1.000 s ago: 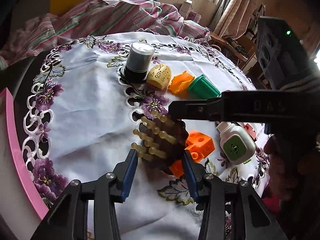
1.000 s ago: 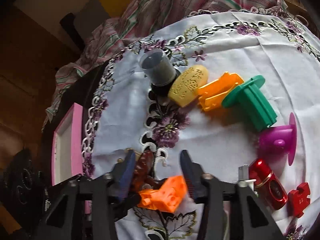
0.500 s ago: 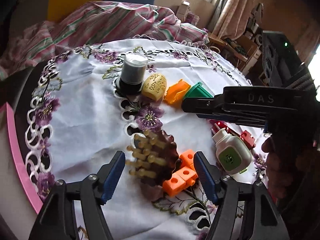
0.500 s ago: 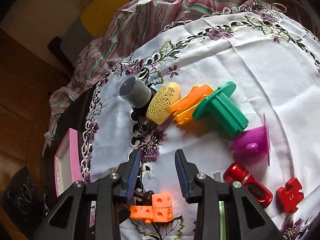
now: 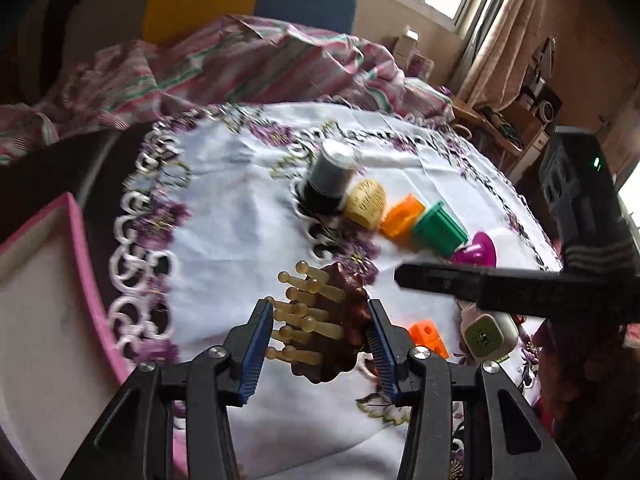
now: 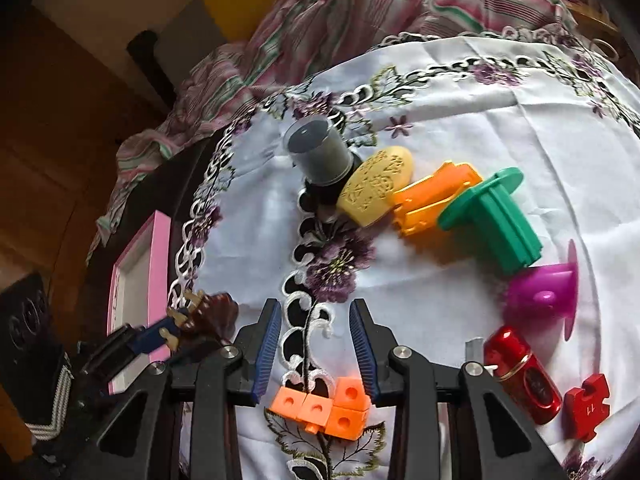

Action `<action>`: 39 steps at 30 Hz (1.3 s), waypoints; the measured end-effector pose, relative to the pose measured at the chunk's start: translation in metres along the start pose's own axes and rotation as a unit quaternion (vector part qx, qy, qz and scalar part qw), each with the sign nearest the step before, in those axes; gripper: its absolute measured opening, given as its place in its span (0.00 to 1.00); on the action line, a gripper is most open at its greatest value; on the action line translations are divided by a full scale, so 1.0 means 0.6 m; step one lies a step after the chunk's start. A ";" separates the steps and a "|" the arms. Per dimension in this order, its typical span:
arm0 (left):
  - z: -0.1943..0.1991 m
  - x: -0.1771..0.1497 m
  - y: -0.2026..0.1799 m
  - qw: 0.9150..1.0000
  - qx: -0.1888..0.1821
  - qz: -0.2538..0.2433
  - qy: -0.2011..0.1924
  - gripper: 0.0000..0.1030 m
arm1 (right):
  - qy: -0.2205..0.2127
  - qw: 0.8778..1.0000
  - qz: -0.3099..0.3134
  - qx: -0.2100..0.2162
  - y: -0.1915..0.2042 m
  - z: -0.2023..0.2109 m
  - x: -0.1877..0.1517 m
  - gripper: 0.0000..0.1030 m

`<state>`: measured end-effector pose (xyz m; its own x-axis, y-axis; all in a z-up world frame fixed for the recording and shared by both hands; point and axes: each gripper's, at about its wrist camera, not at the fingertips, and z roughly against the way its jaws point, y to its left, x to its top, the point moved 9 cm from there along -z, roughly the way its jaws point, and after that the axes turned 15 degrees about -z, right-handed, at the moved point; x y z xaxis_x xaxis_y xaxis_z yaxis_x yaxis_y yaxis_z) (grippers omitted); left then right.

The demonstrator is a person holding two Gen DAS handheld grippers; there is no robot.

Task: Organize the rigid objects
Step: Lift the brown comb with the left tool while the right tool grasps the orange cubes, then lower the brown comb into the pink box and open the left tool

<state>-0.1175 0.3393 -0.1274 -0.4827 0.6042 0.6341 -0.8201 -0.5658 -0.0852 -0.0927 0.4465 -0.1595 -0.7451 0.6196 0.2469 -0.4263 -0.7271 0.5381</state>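
My left gripper (image 5: 318, 338) is shut on a brown massage brush with tan pegs (image 5: 326, 328) and holds it above the white embroidered tablecloth (image 5: 240, 232). The brush also shows at the left of the right wrist view (image 6: 204, 318). My right gripper (image 6: 316, 344) is open and empty, above the cloth, with the orange linked cubes (image 6: 324, 406) just below its fingers. The right gripper's body (image 5: 500, 284) crosses the left wrist view. A pink-rimmed white tray (image 5: 48, 300) lies off the table's left edge.
A row of objects lies across the cloth: a grey cylinder (image 6: 320, 152), a yellow carved oval (image 6: 376, 186), an orange piece (image 6: 434, 198), a green piece (image 6: 496, 220), a purple cone (image 6: 544, 292), a red lighter-like item (image 6: 524, 374), a red puzzle piece (image 6: 588, 404). A white-green bottle (image 5: 486, 332) lies nearby.
My left gripper has closed on the brush and lifted it off the cloth toward the left. My right gripper has drawn back and risen; the orange cubes stay on the cloth.
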 end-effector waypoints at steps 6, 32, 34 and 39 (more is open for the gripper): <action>0.072 -0.002 0.043 0.999 0.023 0.014 -0.026 0.47 | 0.029 0.997 0.073 -0.020 0.029 -0.019 -0.041 0.58; 0.170 -0.178 0.416 0.965 0.161 0.205 0.006 0.47 | 0.046 0.974 0.147 -0.166 -0.007 -0.053 -0.076 0.68; 0.153 -0.173 0.425 0.965 0.172 0.199 0.011 0.47 | 0.041 0.974 0.147 -0.165 -0.008 -0.052 -0.073 0.68; 0.120 -0.163 0.445 0.962 0.197 0.187 0.019 0.47 | 0.030 0.974 0.156 -0.163 0.000 -0.052 -0.071 0.68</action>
<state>-0.2669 0.0888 -0.1567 -0.7382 0.3330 0.5867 -0.4107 -0.9118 0.0007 -0.0771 0.4112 -0.1955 -0.8884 0.3429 0.3054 -0.3077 -0.9382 0.1582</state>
